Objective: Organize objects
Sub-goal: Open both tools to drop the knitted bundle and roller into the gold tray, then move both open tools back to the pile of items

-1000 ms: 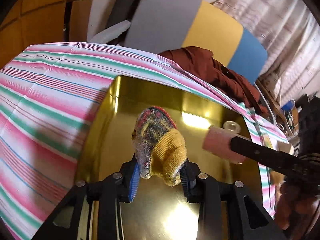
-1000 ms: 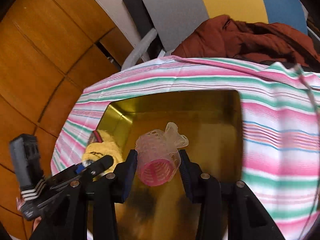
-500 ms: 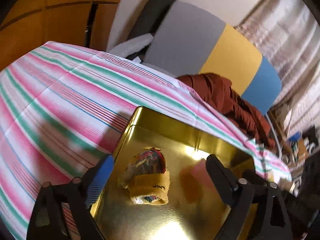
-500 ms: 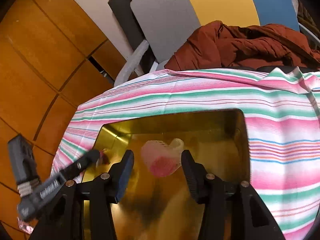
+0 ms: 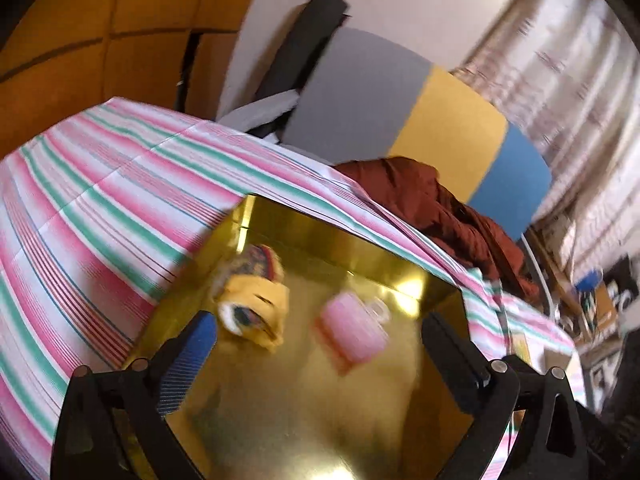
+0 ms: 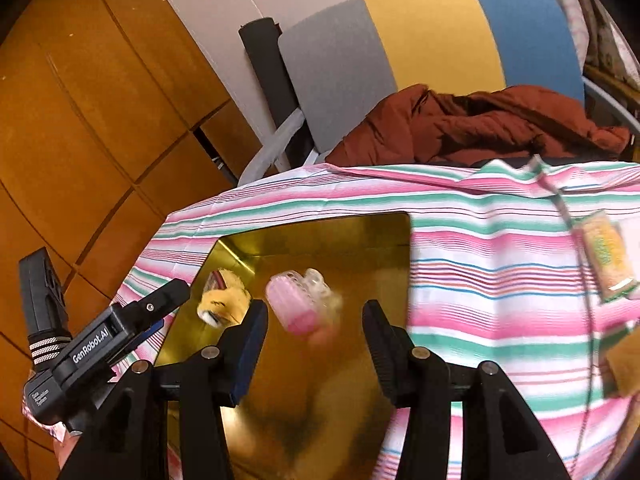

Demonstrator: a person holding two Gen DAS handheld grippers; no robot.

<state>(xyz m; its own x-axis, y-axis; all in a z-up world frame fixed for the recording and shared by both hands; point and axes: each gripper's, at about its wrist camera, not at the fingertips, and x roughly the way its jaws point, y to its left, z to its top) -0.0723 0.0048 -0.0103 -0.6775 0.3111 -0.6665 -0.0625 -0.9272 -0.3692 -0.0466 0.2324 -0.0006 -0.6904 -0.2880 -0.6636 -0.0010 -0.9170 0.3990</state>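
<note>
Both claws, left (image 5: 320, 334) and right (image 6: 314, 322), released above blurred pink ribbed hair roller (image 6: 294, 302) inside shiny gold tin (image 6: 360, 240).

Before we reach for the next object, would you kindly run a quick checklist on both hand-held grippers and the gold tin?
1. Left hand-held gripper open and empty: ok.
2. Right hand-held gripper open and empty: ok.
3. Yellow sock bundle inside the gold tin: ok.
4. Pink hair roller inside the tin, apart from the bundle: ok.
5. Roller settled and at rest: cannot tell, it is blurred.
6. Next item on the striped cloth identified: cannot tell; packets at the right edge are blurred.
</note>
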